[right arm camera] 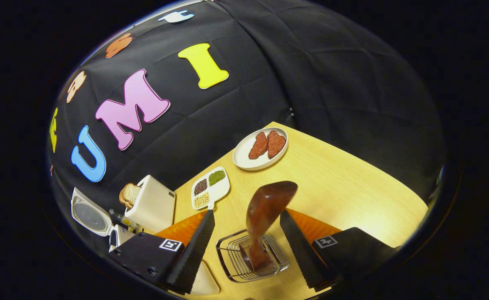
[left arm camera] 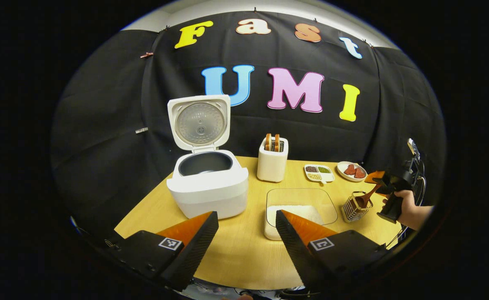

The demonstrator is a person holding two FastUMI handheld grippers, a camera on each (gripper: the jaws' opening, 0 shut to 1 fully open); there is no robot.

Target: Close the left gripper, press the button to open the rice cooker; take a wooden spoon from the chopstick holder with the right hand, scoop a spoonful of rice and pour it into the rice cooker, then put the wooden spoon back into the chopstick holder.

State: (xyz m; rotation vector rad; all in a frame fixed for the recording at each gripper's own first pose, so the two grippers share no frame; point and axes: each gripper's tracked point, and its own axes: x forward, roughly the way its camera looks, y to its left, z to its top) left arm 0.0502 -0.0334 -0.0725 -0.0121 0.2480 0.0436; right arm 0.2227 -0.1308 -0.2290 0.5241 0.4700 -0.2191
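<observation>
On the table the rice cooker stands open, ready for rice. The left claw waits with fingers apart. The right claw, apart, straddles the wooden spoon standing in its holder.

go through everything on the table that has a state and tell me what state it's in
Cooker: lid up, pot looks empty.
Toaster: bread in slots.
Rice box: lid off, rice inside.
Spoon: standing in holder.
Left claw: open, holding nothing.
Right claw: open, fingers either side of spoon.
</observation>
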